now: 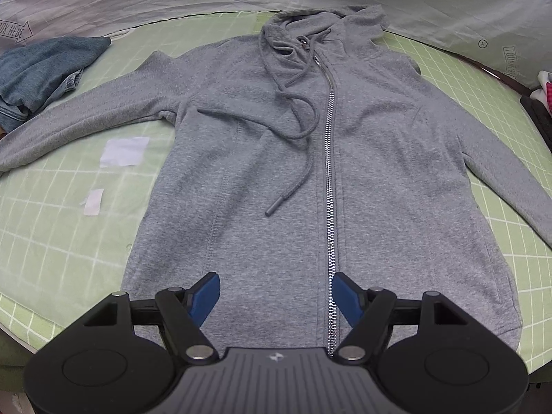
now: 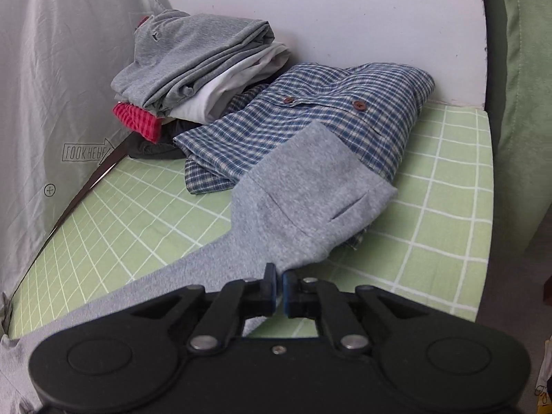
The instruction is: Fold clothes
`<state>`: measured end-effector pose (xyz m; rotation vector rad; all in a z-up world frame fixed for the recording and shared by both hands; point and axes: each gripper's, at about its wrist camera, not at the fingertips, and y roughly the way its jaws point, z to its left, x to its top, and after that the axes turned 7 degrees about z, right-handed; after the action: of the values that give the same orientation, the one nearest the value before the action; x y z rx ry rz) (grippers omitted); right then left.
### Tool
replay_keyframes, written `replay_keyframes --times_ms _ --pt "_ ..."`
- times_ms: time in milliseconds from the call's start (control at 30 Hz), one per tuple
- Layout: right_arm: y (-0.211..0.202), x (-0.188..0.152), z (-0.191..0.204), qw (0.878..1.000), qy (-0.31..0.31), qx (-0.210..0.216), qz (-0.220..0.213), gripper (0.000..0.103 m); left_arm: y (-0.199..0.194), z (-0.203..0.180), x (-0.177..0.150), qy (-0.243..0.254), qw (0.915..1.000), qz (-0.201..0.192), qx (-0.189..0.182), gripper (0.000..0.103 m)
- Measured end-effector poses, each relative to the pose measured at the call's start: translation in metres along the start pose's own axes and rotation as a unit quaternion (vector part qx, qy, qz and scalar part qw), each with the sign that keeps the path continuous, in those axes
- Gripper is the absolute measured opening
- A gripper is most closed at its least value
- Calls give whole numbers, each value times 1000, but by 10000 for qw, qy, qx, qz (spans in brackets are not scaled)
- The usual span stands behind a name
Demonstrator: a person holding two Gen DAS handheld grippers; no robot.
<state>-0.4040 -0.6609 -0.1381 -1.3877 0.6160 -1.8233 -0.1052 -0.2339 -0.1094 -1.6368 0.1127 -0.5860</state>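
Note:
A grey zip hoodie [image 1: 276, 158] lies flat, front up, on the green grid mat [image 1: 62, 234], with its hood at the far end and both sleeves spread out. My left gripper [image 1: 277, 291] hovers open over the hoodie's lower hem, straddling the zipper, with nothing between its blue pads [image 1: 207, 293]. In the right wrist view the hoodie's sleeve [image 2: 303, 207] runs from my right gripper [image 2: 279, 277] up onto a plaid shirt. The right gripper is shut, pinching the sleeve's edge just below the cuff.
A crumpled blue plaid shirt [image 2: 317, 114] and a stack of folded clothes [image 2: 193, 65] sit against the white wall [image 2: 345, 17]. A denim garment [image 1: 41, 72] lies at the mat's far left. White tape patches [image 1: 124, 151] mark the mat. A grey sheet [image 2: 51, 86] borders it.

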Motion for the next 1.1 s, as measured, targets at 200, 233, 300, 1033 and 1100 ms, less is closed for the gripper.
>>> replay_keyframes --times_ms 200,233,300,1033,1100 --pt "-20 -28 -13 9981 359 36 500 4 2 -1 4 -12 10000 9 -43 72" --pt "-19 -32 -15 9974 414 17 588 4 2 -1 4 -20 10000 13 -51 72" --pt "-17 -36 -17 9966 463 -21 687 6 3 -1 5 -28 10000 23 -78 72" --pt "-22 -60 52 9891 -499 730 1175 58 21 78 -15 -703 9917 -62 1073 80" --pt "-21 -64 66 9847 -843 953 1191 58 24 81 -16 -706 9920 -85 1044 82"
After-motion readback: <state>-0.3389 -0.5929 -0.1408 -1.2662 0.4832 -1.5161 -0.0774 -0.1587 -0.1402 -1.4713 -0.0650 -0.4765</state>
